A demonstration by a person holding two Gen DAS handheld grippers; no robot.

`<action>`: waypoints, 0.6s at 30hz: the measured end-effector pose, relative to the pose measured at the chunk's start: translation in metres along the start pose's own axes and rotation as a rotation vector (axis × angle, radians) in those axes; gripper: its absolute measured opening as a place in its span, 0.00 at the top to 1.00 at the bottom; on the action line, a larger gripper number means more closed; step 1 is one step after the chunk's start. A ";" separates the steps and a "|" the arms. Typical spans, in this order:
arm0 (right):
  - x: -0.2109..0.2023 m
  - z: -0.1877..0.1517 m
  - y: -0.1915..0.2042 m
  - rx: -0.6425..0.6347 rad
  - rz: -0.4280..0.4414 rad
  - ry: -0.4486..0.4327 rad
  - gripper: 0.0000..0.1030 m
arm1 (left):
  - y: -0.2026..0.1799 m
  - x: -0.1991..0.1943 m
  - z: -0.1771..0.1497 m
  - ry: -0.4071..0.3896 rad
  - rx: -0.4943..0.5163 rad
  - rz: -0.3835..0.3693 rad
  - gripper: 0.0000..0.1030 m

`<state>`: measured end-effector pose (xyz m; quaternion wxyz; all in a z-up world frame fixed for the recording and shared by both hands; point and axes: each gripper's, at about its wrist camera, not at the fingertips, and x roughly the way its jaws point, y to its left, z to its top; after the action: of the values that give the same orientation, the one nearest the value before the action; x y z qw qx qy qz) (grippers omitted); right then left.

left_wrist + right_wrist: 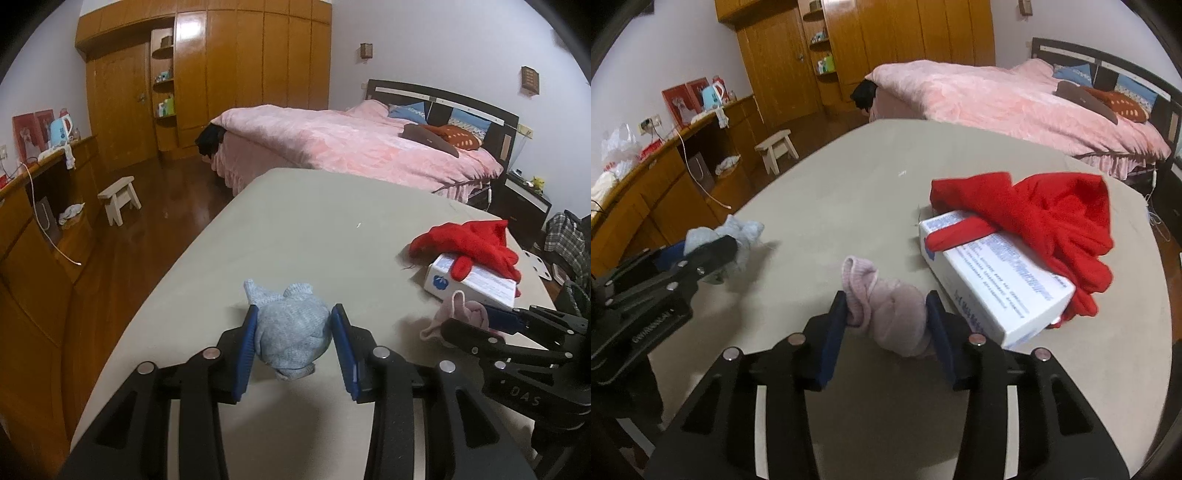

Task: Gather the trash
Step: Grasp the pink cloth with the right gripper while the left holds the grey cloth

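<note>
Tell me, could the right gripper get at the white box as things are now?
Probably not at once. The right gripper is closed on the pink sock bundle, so it would have to drop that first. The white box sits close beside it on the table, though red clothing drapes over its far half.

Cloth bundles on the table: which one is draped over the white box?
The red cloth; it lies across the white box. The grey-blue bundle and pink bundle sit between gripper fingers.
</note>
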<state>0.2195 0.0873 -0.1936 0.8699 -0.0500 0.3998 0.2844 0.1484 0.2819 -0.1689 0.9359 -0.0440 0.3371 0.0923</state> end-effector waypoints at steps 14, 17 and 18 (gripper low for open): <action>-0.073 0.014 -0.028 0.042 0.011 -0.126 0.65 | -0.044 -0.028 0.019 -0.060 0.023 -0.075 0.62; -0.084 0.014 -0.035 0.037 0.000 -0.147 0.70 | -0.058 -0.034 0.022 -0.073 0.036 -0.096 0.62; -0.085 0.013 -0.038 0.038 -0.004 -0.145 0.70 | -0.064 -0.034 0.022 -0.073 0.042 -0.100 0.62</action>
<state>0.2042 0.0211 -0.1287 0.8979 -0.0136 0.3409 0.2781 0.1494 0.2178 -0.1285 0.9517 -0.0378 0.3021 0.0400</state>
